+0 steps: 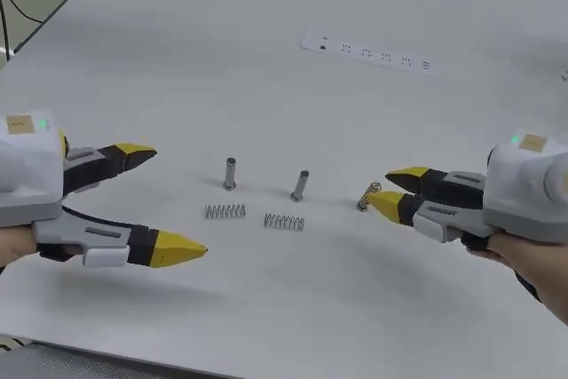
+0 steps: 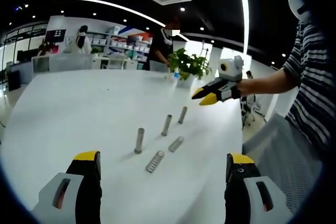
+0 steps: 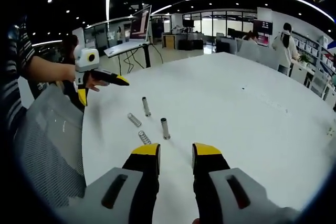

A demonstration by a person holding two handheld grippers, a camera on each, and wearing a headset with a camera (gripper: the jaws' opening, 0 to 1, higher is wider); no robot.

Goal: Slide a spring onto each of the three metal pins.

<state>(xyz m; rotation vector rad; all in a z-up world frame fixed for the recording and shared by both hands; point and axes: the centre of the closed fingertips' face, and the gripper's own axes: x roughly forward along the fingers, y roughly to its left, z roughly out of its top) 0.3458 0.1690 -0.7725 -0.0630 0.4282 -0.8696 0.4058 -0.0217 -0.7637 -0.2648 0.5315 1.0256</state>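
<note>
Head view. On the white workbench [image 1: 266,317], three metal pins in a row. At the centre the middle pin [image 1: 300,185], upright. To its left the left pin [image 1: 230,173], also upright. To its right the third pin [image 1: 367,195], tilted, perhaps with a coil round it, though too small to be sure. Two loose springs, both flat on the bench, long axes parallel to the row. Just in front of the middle pin the right spring [image 1: 284,221]; farther left of it the left spring [image 1: 224,211]. Well left of the middle pin the left gripper [image 1: 155,200], jaws spread wide, nothing between them. Right of the middle pin the right gripper [image 1: 397,189], jaws parted by a smaller gap, lower tip just beside the third pin; contact unclear.

Left gripper view. Own jaws far apart at the bottom, empty. Beyond them all three pins in a line running away toward the right gripper. Both springs flat beside that line, long axes roughly along it.

Right gripper view. Own jaws near each other but not touching, nothing pinched. Ahead, the middle pin nearest and the left pin beyond it, both upright. Two springs flat beside the middle pin, toward the person's side.
</note>
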